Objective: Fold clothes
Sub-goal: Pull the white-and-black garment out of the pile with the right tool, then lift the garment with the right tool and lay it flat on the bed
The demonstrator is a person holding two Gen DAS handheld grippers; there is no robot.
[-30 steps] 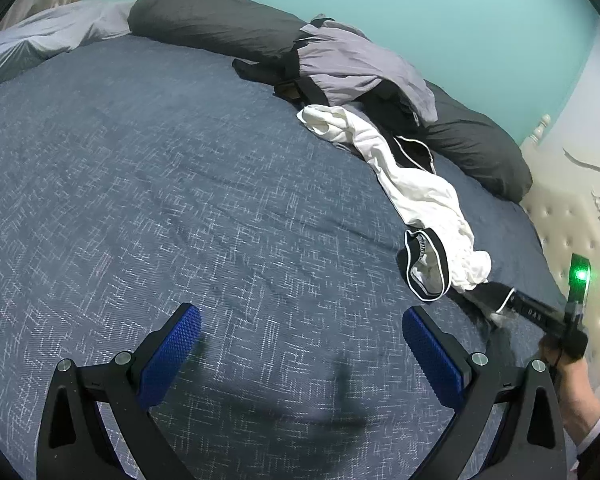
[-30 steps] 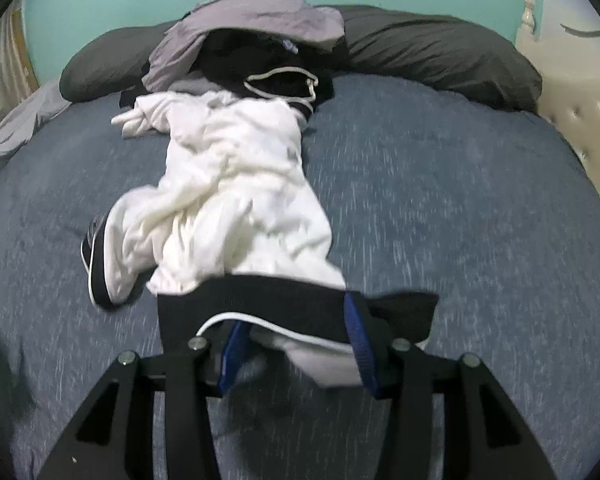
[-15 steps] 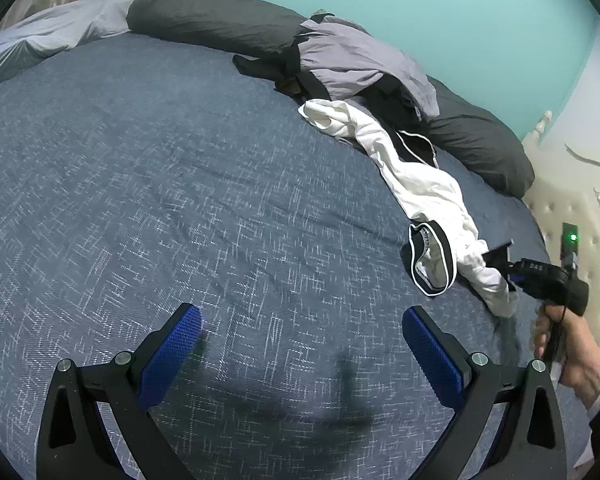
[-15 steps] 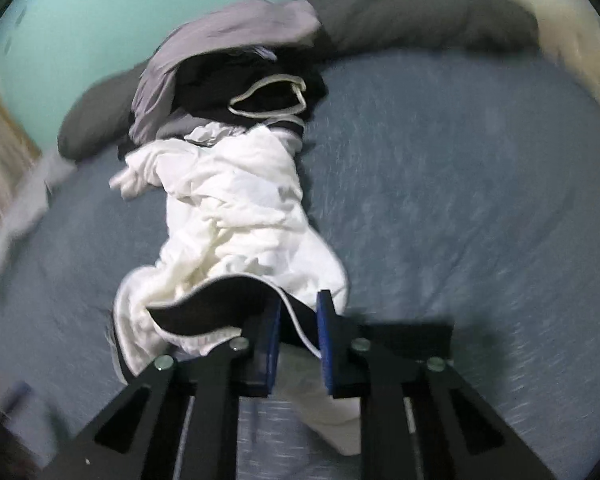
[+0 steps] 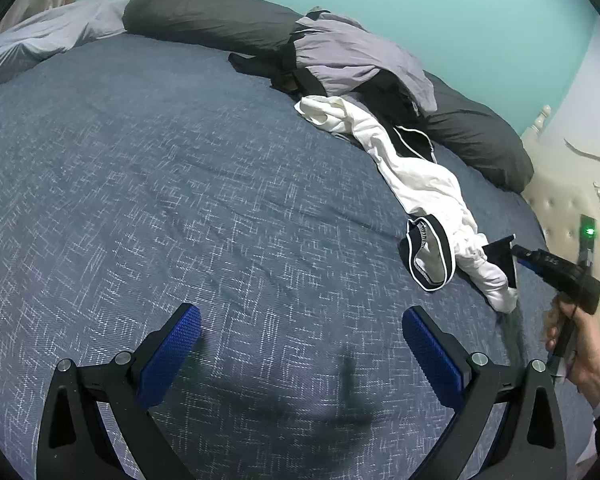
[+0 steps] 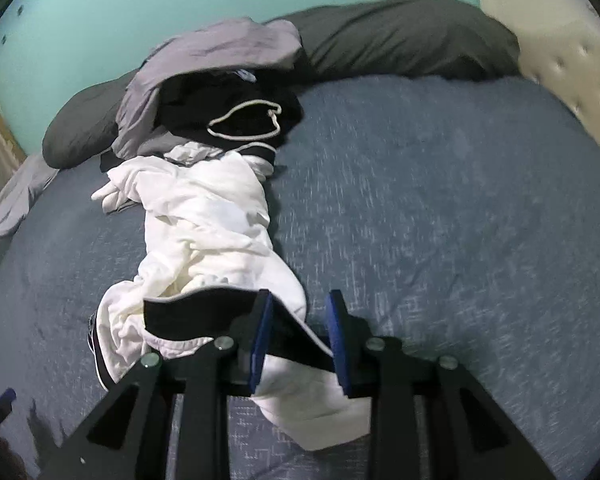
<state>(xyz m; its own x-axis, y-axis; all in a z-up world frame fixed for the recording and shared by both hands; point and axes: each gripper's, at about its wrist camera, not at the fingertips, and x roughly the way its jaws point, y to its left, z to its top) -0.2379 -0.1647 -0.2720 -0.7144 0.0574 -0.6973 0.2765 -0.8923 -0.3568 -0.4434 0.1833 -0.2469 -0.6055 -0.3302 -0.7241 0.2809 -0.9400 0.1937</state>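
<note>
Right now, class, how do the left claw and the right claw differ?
1. The left claw is spread wide; the right claw has its fingers much closer together.
2. The left claw has only bare bed between its fingers; the right claw has the black band of the white garment between its fingers.
3. The left claw is apart from the clothes; the right claw is at the garment's end.

Both are black with blue pads.

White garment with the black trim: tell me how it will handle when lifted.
Probably floppy: the white garment lies crumpled in soft folds on the bed, so it should sag from the right claw. Likely light, looking thin. Its far end reaches the clothes pile, so it may drag.
</note>
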